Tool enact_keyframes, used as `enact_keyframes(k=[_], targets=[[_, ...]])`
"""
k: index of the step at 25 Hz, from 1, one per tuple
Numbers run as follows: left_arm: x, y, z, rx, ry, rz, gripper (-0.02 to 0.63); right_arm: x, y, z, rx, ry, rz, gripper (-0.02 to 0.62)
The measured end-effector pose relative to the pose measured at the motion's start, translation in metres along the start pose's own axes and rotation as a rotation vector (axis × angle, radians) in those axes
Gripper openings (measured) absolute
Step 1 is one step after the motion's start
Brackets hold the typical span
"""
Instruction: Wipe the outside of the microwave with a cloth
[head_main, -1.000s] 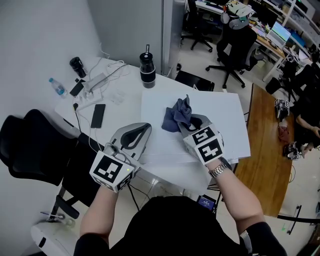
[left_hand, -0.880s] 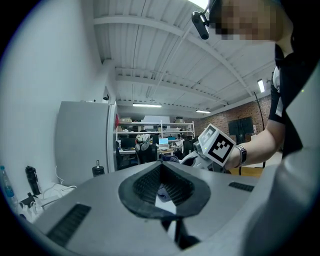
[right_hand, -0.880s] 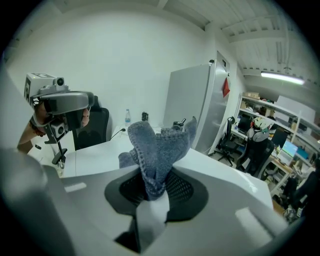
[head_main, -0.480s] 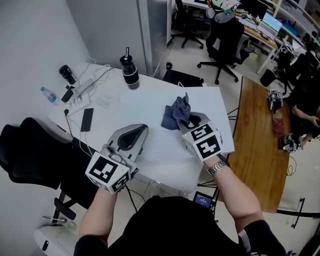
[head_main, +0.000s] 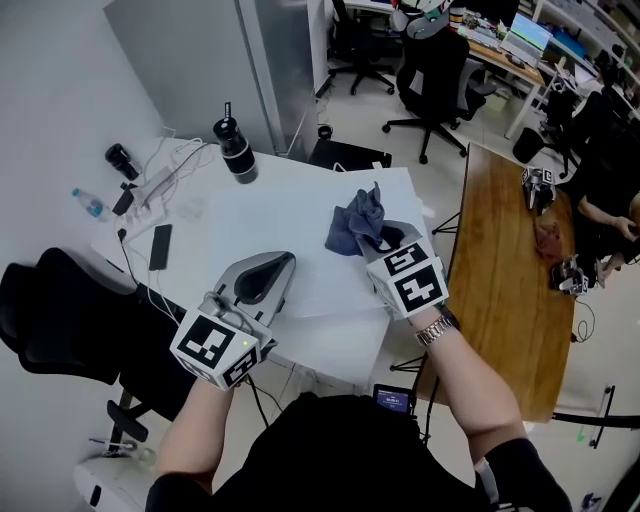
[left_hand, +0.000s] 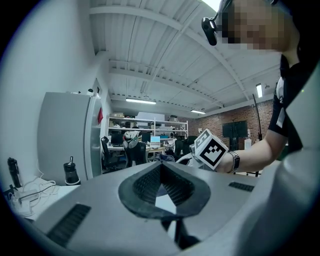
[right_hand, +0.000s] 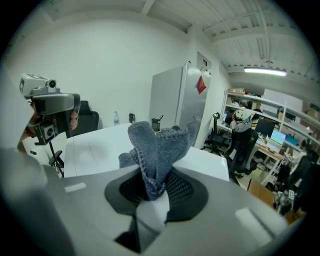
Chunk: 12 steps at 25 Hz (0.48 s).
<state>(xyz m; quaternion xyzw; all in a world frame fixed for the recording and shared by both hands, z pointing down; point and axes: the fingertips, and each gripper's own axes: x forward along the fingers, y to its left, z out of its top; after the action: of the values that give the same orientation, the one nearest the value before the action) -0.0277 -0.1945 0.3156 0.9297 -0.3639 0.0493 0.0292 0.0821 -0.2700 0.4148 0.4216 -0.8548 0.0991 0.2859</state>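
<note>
White table beneath; right tongs pinch grey-blue cloth; left tongs closed.

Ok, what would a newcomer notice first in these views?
The bunched blue-grey cloth stands out first, pinched in the right gripper above the white table. Next come the left gripper beside it over the table's near side, jaws shut and empty, and the black bottle at the far corner.

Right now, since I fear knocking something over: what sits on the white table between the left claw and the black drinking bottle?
Nothing: the head view shows only bare white tabletop between the shut left claw and the black drinking bottle.
</note>
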Motion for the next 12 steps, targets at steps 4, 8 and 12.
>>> enact_keyframes(k=[4,8,12], targets=[[0.013,-0.015,0.0,0.002,0.01,-0.015,0.005,-0.009,-0.017,-0.008,0.0,-0.017,-0.015,0.083],[0.027,-0.032,-0.001,-0.01,0.018,-0.035,0.005,-0.019,-0.032,-0.015,0.016,-0.026,-0.027,0.081],[0.04,-0.049,-0.003,-0.016,0.024,-0.059,0.005,-0.03,-0.046,-0.024,0.024,-0.03,-0.042,0.083]])
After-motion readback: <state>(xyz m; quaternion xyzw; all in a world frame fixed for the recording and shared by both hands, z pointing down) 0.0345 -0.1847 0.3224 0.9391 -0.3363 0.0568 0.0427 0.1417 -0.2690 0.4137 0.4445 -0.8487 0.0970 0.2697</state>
